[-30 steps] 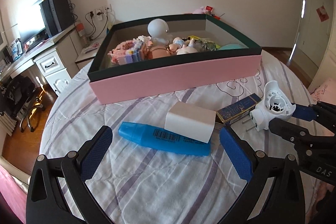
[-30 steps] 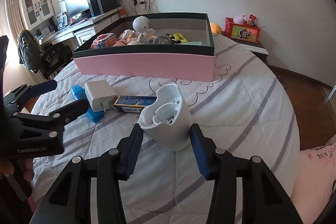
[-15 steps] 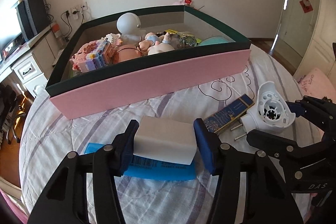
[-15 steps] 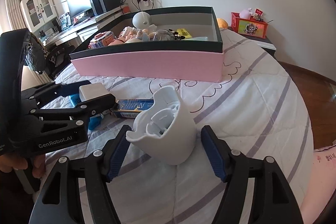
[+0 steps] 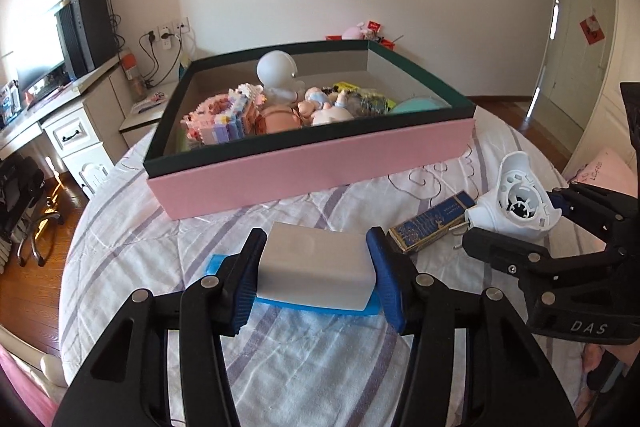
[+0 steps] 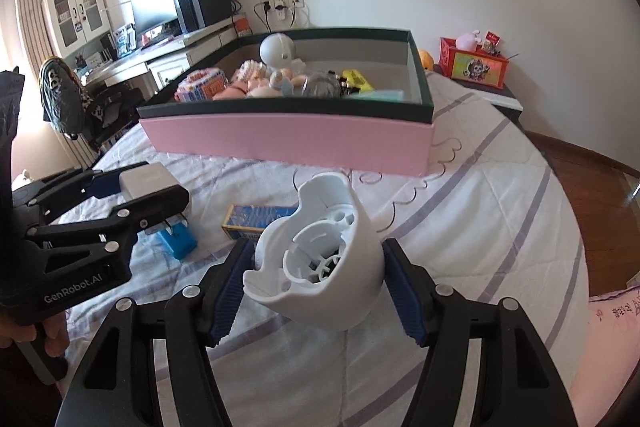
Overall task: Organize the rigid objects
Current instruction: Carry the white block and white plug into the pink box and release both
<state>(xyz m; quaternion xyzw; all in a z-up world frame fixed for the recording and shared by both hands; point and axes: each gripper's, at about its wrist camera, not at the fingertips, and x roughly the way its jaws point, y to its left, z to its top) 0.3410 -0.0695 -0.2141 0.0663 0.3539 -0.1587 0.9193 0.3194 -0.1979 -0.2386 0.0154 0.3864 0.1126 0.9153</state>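
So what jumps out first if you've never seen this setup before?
Two black hand-held grippers, each gripping something white: the left gripper a white block, the right gripper a round white plastic piece. Behind them on the striped bedspread sits a big pink box full of toys.

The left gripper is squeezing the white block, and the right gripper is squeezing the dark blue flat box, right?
Not quite. The left gripper does squeeze the white rectangular block, but the right gripper squeezes the white hollow plastic shell, as the right wrist view shows. The dark blue flat box lies untouched on the striped bedsheet.
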